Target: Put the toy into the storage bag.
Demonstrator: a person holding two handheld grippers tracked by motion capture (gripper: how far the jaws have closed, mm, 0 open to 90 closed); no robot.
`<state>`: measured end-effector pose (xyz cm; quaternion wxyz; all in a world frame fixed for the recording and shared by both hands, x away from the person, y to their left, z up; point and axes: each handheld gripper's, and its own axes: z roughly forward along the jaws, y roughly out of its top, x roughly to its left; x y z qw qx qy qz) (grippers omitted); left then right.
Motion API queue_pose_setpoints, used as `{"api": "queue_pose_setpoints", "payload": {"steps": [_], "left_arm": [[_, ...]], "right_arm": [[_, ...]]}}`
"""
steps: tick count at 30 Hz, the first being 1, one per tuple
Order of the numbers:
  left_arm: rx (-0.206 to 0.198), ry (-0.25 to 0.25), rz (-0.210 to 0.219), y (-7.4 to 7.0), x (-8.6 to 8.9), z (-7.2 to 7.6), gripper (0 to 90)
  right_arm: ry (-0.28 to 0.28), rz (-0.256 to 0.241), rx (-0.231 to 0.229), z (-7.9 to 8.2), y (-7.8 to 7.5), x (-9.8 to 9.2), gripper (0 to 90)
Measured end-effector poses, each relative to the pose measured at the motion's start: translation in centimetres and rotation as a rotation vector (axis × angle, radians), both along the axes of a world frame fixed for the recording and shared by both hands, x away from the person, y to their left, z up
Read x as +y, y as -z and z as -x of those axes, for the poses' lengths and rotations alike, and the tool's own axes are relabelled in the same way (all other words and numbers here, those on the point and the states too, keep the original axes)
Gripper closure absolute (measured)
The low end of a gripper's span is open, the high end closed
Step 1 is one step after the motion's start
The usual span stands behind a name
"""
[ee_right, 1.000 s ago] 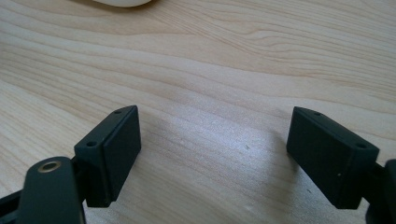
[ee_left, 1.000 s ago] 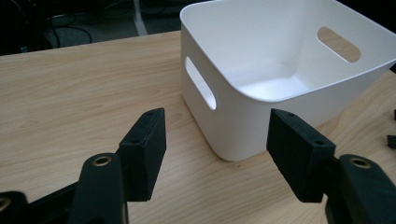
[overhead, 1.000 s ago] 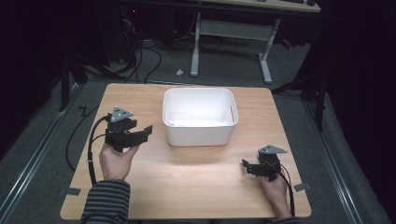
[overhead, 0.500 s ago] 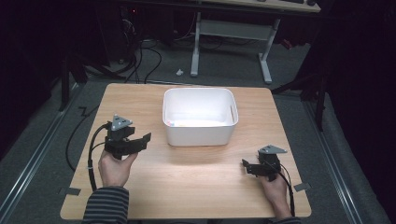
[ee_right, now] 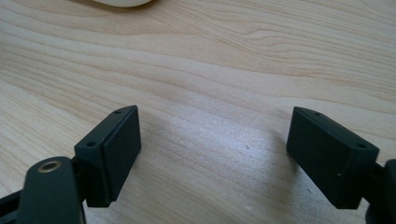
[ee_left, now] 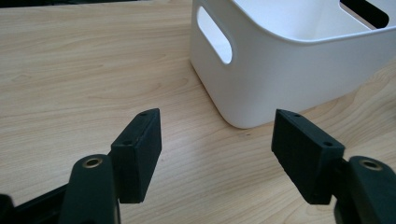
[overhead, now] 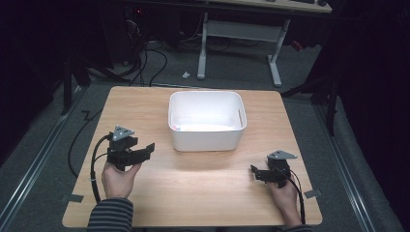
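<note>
White bin (overhead: 205, 121) sits mid-counter (overhead: 193, 193), toward the far edge, long axis running left to right. Left hand-held gripper (overhead: 140, 153), jaws spread and empty, lies just beside its left end; right hand-held gripper (overhead: 256, 173), likewise spread, rests farther off near the right edge.

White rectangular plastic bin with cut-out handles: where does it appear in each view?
High view: the white rectangular plastic bin sits centre, toward the table's far side.
Left gripper view: upper right, handle slot facing the camera.
Right gripper view: a white sliver at the top edge, probably its base.
Shared landmark: the light wooden tabletop.
</note>
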<state>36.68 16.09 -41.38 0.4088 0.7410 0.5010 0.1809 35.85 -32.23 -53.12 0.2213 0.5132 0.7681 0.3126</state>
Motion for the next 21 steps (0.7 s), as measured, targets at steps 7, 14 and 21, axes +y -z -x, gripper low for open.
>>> {"api": "queue_pose_setpoints", "payload": {"steps": [7, 14, 21], "left_arm": [[0.015, -0.011, 0.009, 1.0, 0.4, 0.3, 32.9], [0.029, -0.019, 0.01, 1.8, 0.6, 0.5, 32.1], [0.06, -0.034, 0.0, 3.0, 0.9, 0.3, 31.9]], "right_arm": [[0.001, 0.0, 0.0, 0.0, 0.0, 0.0, 17.8], [0.001, 0.0, 0.0, 0.0, 0.0, 0.0, 17.8], [0.001, 0.0, 0.0, 0.0, 0.0, 0.0, 17.8]]}}
